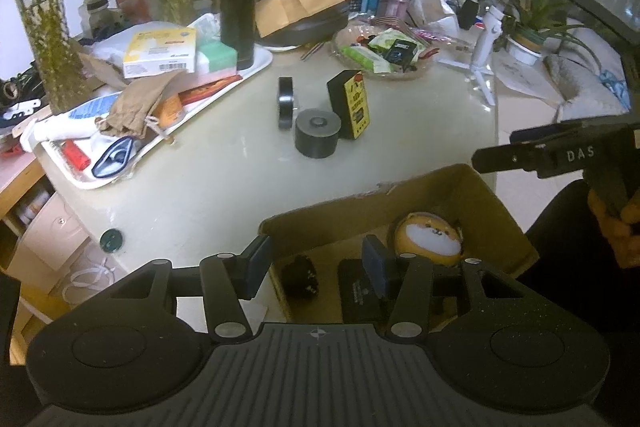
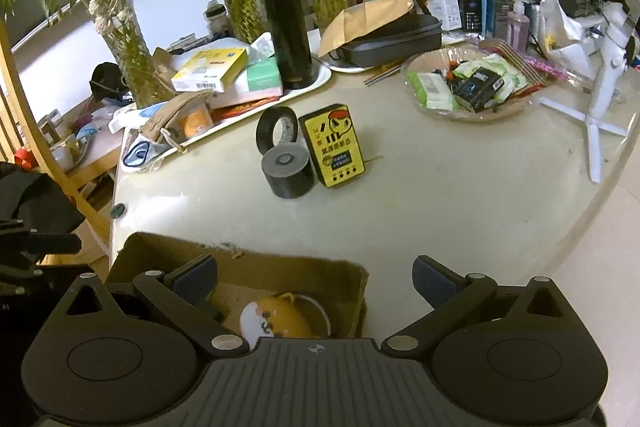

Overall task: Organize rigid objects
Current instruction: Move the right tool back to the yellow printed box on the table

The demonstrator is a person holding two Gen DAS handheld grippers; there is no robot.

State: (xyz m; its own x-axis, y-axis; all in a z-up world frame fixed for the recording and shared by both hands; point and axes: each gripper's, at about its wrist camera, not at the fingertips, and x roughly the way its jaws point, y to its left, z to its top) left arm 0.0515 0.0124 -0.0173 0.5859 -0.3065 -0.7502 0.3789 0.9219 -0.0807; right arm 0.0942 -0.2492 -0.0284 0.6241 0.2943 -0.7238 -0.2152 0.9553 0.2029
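While both grippers are hovering over the brown cardboard box (image 2: pixel 280 277):
Left gripper (image 1: pixel 316 267): straddling box wall, gripping nothing.
Right gripper (image 2: pixel 316 277): spread wide, empty.
Grey tape roll (image 2: pixel 288 171): sitting mid-table; stiff, light; pinch across its sides.

Yellow-faced black box (image 2: pixel 333 146), grey tape roll (image 2: pixel 287 170), brown cardboard box (image 2: pixel 248 267)

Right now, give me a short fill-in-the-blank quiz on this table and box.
1. The dog-face toy lies inside the cardboard ____.
2. The yellow tin stands ____ on the table.
3. The grey tape roll sits in front of the ____ tape ring.
4. The right gripper holds ____.

Answers: box; upright; black; nothing
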